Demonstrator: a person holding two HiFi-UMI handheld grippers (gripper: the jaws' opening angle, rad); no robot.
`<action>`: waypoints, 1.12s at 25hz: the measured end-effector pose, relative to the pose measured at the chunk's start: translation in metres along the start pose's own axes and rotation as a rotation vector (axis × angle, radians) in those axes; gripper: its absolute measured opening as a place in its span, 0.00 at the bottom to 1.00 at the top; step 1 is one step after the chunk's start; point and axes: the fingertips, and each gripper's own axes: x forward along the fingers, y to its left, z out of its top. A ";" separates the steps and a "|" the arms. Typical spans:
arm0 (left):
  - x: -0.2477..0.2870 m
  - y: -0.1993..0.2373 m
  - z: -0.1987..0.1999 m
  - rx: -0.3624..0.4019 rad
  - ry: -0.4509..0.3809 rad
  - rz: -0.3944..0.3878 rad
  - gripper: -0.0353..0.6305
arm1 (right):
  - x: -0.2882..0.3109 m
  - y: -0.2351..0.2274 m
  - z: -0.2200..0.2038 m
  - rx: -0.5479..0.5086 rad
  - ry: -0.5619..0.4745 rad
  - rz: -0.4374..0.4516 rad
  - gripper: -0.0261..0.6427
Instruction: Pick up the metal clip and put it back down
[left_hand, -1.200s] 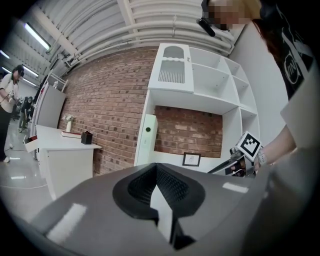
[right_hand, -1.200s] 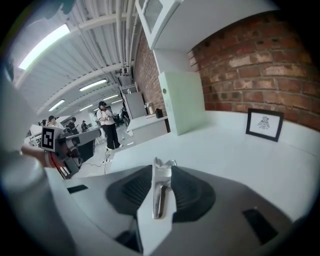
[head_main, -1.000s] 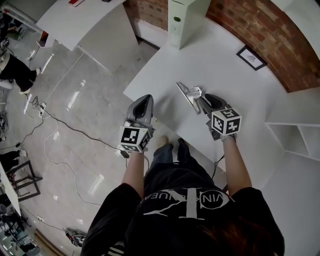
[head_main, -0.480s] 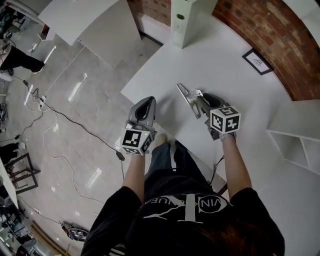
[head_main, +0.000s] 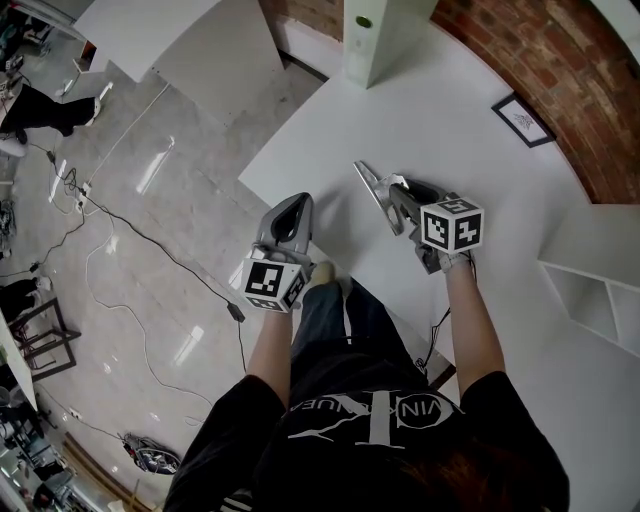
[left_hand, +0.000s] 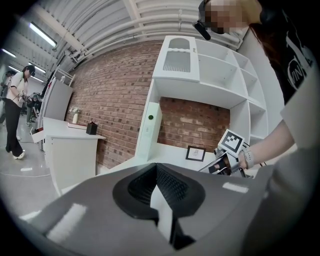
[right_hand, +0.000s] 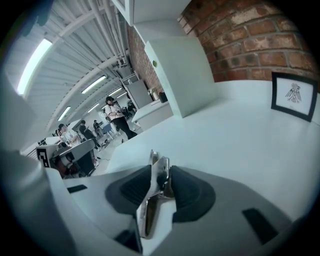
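The metal clip (head_main: 376, 190) is a shiny silver spring clip held above the white table (head_main: 470, 160), and my right gripper (head_main: 400, 200) is shut on it. In the right gripper view the clip (right_hand: 156, 192) stands upright, pinched between the two dark pads, its tip poking out past them. My left gripper (head_main: 288, 217) hovers near the table's front left edge, shut with nothing in it; its pads (left_hand: 170, 192) meet in the left gripper view. From there the right gripper (left_hand: 226, 159) with the clip shows at the right.
A tall white box (head_main: 385, 35) stands at the table's far end, and a small framed picture (head_main: 525, 118) leans by the brick wall. White shelves (head_main: 595, 280) lie to the right. Cables (head_main: 130, 260) trail over the floor at the left, where people stand farther off.
The right gripper with the clip has hardly moved; the head camera has shifted a little, and the left gripper sits slightly lower in the view.
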 end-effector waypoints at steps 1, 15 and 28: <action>0.000 0.000 -0.001 -0.002 0.002 0.002 0.03 | 0.001 -0.001 -0.001 0.004 0.007 0.000 0.18; 0.000 0.004 -0.006 -0.011 0.017 0.025 0.03 | 0.004 -0.003 -0.004 0.119 -0.013 0.050 0.15; -0.005 0.009 -0.003 -0.006 0.020 0.020 0.03 | 0.001 0.000 0.002 0.209 -0.102 0.046 0.10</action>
